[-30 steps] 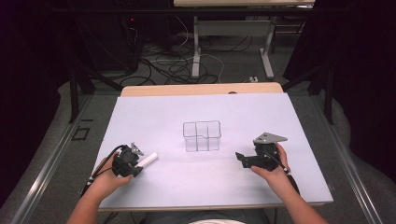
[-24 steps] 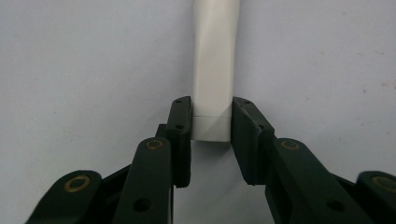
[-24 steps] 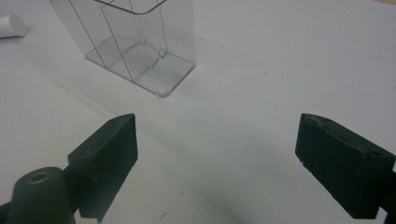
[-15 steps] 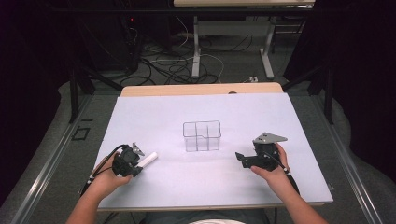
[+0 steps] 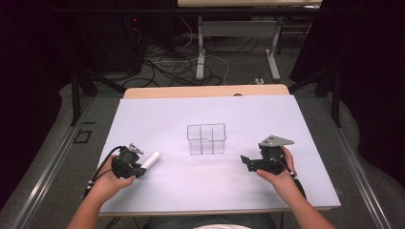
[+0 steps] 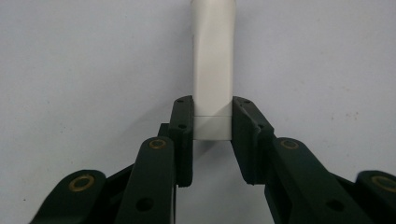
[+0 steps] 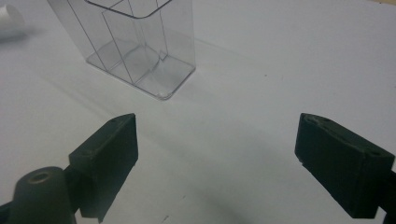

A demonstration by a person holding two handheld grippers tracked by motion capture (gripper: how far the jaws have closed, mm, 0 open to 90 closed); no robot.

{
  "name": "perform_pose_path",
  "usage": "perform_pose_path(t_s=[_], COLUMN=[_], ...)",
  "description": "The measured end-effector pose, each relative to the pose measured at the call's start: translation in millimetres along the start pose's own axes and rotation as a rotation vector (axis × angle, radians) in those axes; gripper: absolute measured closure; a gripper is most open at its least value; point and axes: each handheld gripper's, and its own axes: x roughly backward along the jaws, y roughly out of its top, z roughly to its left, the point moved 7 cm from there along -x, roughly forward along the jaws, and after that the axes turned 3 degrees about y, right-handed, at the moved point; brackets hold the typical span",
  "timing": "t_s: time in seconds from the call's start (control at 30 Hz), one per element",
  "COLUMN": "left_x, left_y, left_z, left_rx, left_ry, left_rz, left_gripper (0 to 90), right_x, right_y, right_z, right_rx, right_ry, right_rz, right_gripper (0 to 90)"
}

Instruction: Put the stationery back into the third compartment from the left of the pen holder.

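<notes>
From the high view, your left gripper (image 5: pixel 136 168) sits at about eight o'clock on the white table (image 5: pixel 267 119), and the white tube (image 5: pixel 150 159) sticks out of it toward two o'clock, aimed roughly at the clear divided container (image 5: pixel 206 139) in the middle. Against the picture from a second ago, neither hand has travelled and the tube lies where it lay; what changed is the left jaws, which have just been closing that last bit with the tube between them. Your right gripper (image 5: pixel 252 163) rests at about four o'clock, near the container but apart from it.

In the left gripper view, the left gripper (image 6: pixel 213 116) is clenched on the white tube (image 6: pixel 213 70): both pads (image 6: pixel 183 122) press flat against its near end, and the rest of the tube runs straight away toward twelve o'clock over the table. I judge the grasp is now made, so the tube looks ready for you to lift and carry to the container.

In the right gripper view, the right gripper (image 7: pixel 215 140) stands released, jaws wide with only bare table between them. The clear divided container (image 7: pixel 135 42) is at eleven o'clock, upright and empty in the compartments you can see, and the tube's far end (image 7: pixel 10 21) peeks in at ten o'clock.
</notes>
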Motion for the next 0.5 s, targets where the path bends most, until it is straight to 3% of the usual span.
perform_pose_path(t_s=[0.17, 0.5], left_x=[7.7, 21.1], left_y=[5.5, 17.0], left_z=[0.8, -1.7], left_rx=[0.069, 0.154], left_ry=[-0.026, -0.063], left_rz=[-0.069, -0.199], left_gripper=[71.5, 71.6], right_x=[0.8, 1.5], right_y=[0.9, 1.2], right_z=[0.4, 0.0], right_rx=[-0.019, -0.063], right_ry=[-0.008, -0.013], right_rz=[-0.008, -0.017], right_gripper=[12.5, 11.1])
